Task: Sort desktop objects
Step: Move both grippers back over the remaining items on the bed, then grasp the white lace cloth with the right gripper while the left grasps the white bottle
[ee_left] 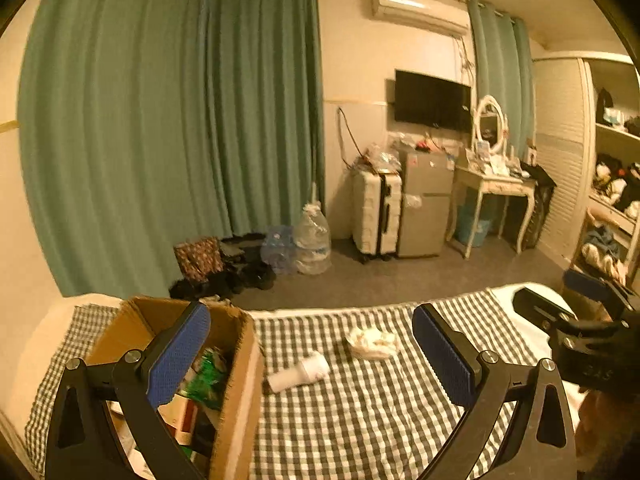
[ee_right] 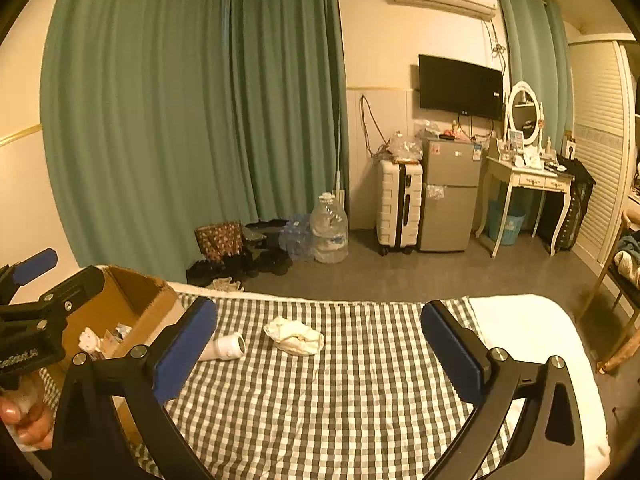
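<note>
Both tongs are standing spread wide with nothing between their blue pads: we are holding our left gripper (ee_left: 312, 354) beside the open brown cardboard box (ee_left: 240, 380) and our right gripper (ee_right: 320, 350) over the black-and-white checked cloth (ee_right: 360, 400). On it, a white cylindrical bottle (ee_right: 228, 346) is lying near the box, a crumpled white cloth (ee_right: 296, 338) just beside it.

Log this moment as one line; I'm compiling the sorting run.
left tongs: open, empty | right tongs: open, empty | white bottle, crumpled cloth: on checkered cover | cardboard box: partly filled
</note>
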### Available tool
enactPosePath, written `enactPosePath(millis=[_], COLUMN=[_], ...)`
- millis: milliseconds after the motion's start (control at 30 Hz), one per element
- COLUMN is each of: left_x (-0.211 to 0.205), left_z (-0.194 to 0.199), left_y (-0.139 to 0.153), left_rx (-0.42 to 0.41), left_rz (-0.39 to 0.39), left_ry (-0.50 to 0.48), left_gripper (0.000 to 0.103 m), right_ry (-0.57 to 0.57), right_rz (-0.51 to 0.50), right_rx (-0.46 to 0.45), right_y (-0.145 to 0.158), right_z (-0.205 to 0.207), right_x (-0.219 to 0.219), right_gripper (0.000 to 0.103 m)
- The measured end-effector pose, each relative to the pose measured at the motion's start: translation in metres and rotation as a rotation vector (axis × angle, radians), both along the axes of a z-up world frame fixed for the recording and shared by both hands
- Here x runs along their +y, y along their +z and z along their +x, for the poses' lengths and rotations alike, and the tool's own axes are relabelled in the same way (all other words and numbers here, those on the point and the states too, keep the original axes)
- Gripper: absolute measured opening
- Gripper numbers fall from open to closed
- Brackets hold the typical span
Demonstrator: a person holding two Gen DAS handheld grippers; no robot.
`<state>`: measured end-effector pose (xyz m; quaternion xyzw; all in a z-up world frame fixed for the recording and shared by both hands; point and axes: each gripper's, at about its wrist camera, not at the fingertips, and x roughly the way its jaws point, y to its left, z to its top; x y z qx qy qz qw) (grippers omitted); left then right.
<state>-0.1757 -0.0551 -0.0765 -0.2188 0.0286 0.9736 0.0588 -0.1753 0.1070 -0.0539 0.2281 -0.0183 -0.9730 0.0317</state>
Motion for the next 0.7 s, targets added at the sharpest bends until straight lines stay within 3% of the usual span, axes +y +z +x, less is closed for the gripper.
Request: enactPosePath(millis=[400,567,700], left_x=[0.048,0.059,0.062], left_z=[-0.044,-0.078,-0.102], left_y=[-0.06,-0.106,-0.133], left_rx=[-0.164,-0.284,-0.304], left_rz=[-0.003,0.007,0.015], left_ry=[-0.058,0.002,0.052], left_gripper=[0.103,0.103,0.103], right_ry=[-0.02,-0.032,-0.021], right_rz=[-0.02,-0.053,-0.065], right_rx=[-0.087,-0.142,-0.198], right_y=[-0.046,-0.077,-0.116], right_z=[-0.066,-0.11,-0.147], right_x=[0.026,0.036,0.031], right_gripper=[0.103,0.103,0.103])
